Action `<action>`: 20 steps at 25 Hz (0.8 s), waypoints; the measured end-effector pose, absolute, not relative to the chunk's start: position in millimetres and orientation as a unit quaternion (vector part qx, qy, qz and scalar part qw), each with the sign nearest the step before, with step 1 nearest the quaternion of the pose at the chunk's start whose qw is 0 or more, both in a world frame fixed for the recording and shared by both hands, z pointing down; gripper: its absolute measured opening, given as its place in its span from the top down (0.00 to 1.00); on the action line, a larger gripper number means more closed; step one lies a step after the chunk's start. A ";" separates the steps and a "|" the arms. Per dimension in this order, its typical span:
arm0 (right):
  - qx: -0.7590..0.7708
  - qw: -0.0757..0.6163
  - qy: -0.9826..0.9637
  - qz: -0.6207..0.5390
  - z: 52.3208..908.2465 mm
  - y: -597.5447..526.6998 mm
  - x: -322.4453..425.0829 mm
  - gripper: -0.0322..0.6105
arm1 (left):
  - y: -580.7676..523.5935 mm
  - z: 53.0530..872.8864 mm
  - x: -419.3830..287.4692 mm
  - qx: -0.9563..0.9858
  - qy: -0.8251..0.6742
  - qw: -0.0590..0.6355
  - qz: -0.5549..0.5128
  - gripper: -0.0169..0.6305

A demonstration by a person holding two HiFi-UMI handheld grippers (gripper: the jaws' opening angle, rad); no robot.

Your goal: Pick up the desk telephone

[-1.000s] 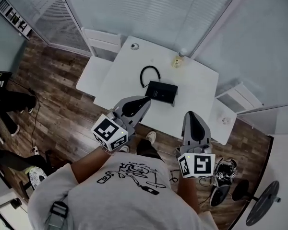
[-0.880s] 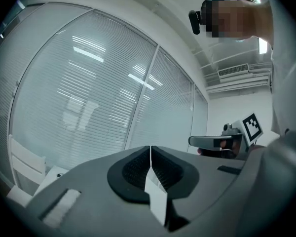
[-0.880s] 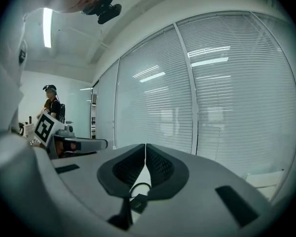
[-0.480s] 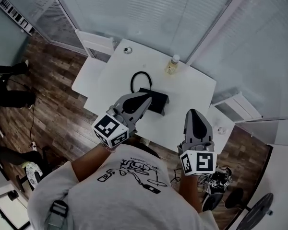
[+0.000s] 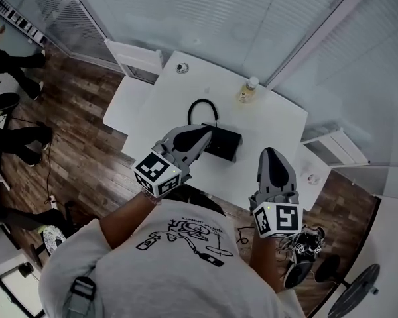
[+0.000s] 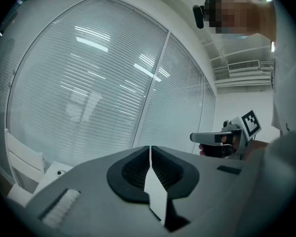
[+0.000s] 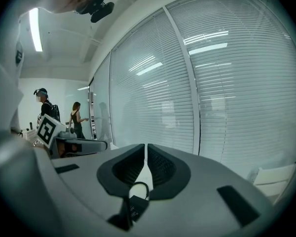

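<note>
The black desk telephone [image 5: 224, 143] lies on the white table [image 5: 272, 121], its black cord [image 5: 200, 106] looped behind it. My left gripper [image 5: 207, 132] is shut and empty, its tip over the phone's left end in the head view; whether it touches is unclear. My right gripper [image 5: 270, 154] is also shut and empty, hovering above the table's near edge to the right of the phone. In the right gripper view, the phone [image 7: 136, 207] and cord [image 7: 138, 185] show below the closed jaws [image 7: 145, 147]. The left gripper view shows its closed jaws [image 6: 149, 148] over bare table top.
A small bottle [image 5: 248, 89] stands at the table's far side and a small round object [image 5: 181, 67] at its far left corner. White chairs [image 5: 134, 59] flank the table at left, a white unit [image 5: 326, 146] at right. Shoes [image 5: 304, 249] lie on the wood floor.
Both grippers have come forward and slightly down toward the table. The left tip now overlaps the phone's left end; the right tip has reached the table's near edge.
</note>
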State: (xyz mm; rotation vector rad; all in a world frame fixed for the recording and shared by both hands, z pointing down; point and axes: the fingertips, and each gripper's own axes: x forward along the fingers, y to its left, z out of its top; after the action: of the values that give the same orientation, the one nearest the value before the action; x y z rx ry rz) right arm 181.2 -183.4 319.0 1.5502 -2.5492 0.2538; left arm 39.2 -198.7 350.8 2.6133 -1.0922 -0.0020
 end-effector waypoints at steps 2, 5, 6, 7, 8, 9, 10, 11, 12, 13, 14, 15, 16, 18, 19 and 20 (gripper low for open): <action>0.514 0.079 -0.849 0.098 330.9 -187.1 176.7 0.94 | -204.0 365.0 33.8 0.912 -0.377 0.163 0.011 0.96; 0.516 0.092 -0.844 0.113 352.0 -193.0 173.7 0.94 | -211.7 389.7 27.0 0.911 -0.368 0.185 0.024 0.96; 0.516 0.097 -0.842 0.119 359.8 -194.7 173.9 0.94 | -214.0 398.7 24.8 0.910 -0.367 0.194 0.027 0.96; 0.517 0.102 -0.840 0.126 367.7 -196.2 174.5 0.94 | -216.1 408.0 22.8 0.908 -0.366 0.202 0.032 0.96; 0.518 0.107 -0.838 0.134 375.9 -197.3 175.6 0.94 | -218.0 417.4 21.1 0.906 -0.365 0.209 0.039 0.96; 0.518 0.112 -0.836 0.141 384.5 -197.8 176.7 0.93 | -219.4 426.7 19.8 0.905 -0.364 0.216 0.044 0.96; 0.518 0.118 -0.834 0.149 393.4 -197.9 177.6 0.93 | -220.3 435.9 18.6 0.903 -0.363 0.225 0.049 0.96; 0.517 0.124 -0.832 0.157 402.6 -197.6 178.2 0.92 | -220.8 444.9 17.5 0.901 -0.361 0.236 0.052 0.96; 0.516 0.129 -0.831 0.165 411.8 -197.4 178.2 0.90 | -221.1 453.5 16.4 0.898 -0.360 0.246 0.054 0.96; 0.514 0.134 -0.830 0.173 420.6 -197.3 177.6 0.87 | -221.2 461.9 15.3 0.897 -0.359 0.253 0.058 0.96; 0.512 0.138 -0.829 0.180 429.0 -197.6 176.6 0.86 | -221.6 470.4 14.2 0.895 -0.357 0.259 0.062 0.96; 0.509 0.142 -0.828 0.187 437.3 -198.4 175.3 0.85 | -222.2 479.2 13.0 0.894 -0.356 0.264 0.067 0.96; 0.507 0.146 -0.827 0.193 445.9 -199.5 174.0 0.85 | -223.2 488.6 11.9 0.892 -0.355 0.270 0.073 0.96; 0.503 0.153 -0.825 0.208 464.7 -202.1 171.6 0.84 | -225.5 508.8 10.1 0.888 -0.351 0.286 0.083 0.94; 0.501 0.157 -0.823 0.216 474.4 -203.0 170.8 0.84 | -226.3 519.2 9.2 0.885 -0.350 0.294 0.088 0.91; 0.499 0.160 -0.821 0.225 483.8 -203.6 170.0 0.83 | -226.7 529.4 8.3 0.882 -0.348 0.303 0.092 0.88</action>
State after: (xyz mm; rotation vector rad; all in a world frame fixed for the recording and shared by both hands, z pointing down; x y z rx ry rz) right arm 170.0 -203.6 483.8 1.4263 -2.3474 0.6425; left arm 8.3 -226.7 529.4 2.3379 -0.9228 0.2448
